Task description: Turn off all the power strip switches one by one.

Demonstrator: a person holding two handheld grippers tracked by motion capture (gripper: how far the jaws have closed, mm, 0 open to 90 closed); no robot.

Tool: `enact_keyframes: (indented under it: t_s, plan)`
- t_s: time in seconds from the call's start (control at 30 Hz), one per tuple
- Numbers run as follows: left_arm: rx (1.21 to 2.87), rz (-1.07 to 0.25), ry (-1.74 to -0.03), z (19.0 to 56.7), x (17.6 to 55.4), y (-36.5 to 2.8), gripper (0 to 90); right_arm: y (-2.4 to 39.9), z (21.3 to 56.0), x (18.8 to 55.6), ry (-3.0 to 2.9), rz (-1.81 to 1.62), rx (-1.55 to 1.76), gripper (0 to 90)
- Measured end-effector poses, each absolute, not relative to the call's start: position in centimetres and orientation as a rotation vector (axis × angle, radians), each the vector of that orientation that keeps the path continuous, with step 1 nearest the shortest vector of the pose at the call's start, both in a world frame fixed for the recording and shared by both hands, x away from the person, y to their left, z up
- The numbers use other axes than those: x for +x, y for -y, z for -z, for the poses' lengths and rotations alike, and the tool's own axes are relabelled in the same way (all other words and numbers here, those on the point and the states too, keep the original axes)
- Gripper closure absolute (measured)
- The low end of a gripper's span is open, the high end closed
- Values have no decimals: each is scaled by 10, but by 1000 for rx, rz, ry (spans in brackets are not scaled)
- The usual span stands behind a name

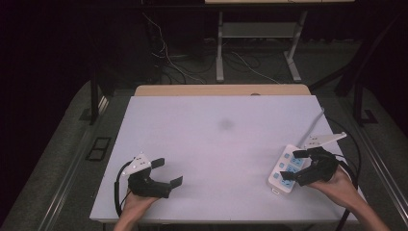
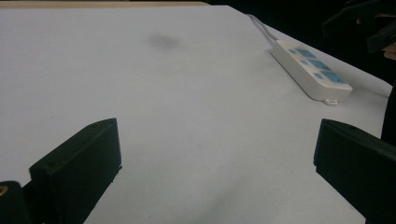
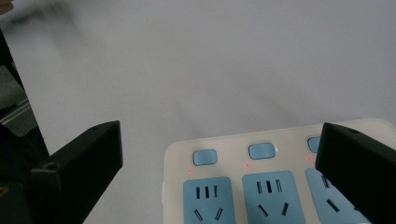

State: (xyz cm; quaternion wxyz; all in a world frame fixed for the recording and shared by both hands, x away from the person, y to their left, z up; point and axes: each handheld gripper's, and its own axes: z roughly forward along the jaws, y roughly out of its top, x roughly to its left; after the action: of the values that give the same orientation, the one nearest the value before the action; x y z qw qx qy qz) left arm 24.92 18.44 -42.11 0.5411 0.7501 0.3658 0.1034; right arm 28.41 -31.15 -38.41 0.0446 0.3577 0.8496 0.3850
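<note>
A white power strip (image 1: pixel 284 169) with blue sockets lies near the table's right front edge, and its cable (image 1: pixel 313 124) runs back and to the right. My right gripper (image 1: pixel 294 165) hovers open just above it, one jaw at each side. In the right gripper view the power strip (image 3: pixel 243 186) shows blue buttons with small red lights lit, between the open jaws of the right gripper (image 3: pixel 219 149). My left gripper (image 1: pixel 168 172) stands open over bare table at the front left, holding nothing. The left gripper view has the left gripper (image 2: pixel 215 149) wide open and the power strip (image 2: pixel 310 70) far off at the right.
The white table top (image 1: pixel 211 144) carries a faint grey smudge (image 1: pixel 225 124) near its middle. A wooden edge (image 1: pixel 221 90) borders the back. Beyond it stand desk legs (image 1: pixel 220 48) and loose cables on the floor. The strip lies close to the table's right edge.
</note>
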Motion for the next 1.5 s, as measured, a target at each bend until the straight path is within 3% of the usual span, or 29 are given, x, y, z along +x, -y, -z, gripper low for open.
enact_keyframes:
  t_s: [0.37,0.43,0.73,1.03,1.13,1.2,1.43,1.5]
  plan:
    - [1781,-248,-868,421,249,-185,0,308,382,291,-2705,-1043,1050,14]
    - [1781,-251,-867,421,249,-185,0,308,380,293,-2771,-1030,991,193]
    - [1788,-264,-866,421,248,-184,0,304,378,300,-2819,-919,1031,281]
    - [1786,-275,-864,421,248,-184,0,301,384,304,-2861,-874,1067,600]
    - [1778,-276,-866,421,248,-185,0,302,385,306,-2863,-872,1084,645]
    - [1775,-277,-869,421,248,-185,0,303,386,306,-2863,-897,1079,745]
    - [1774,-274,-871,421,248,-186,0,303,389,307,-2834,-941,1083,897]
    - [1774,-273,-871,421,248,-186,0,302,390,307,-2835,-932,1084,898]
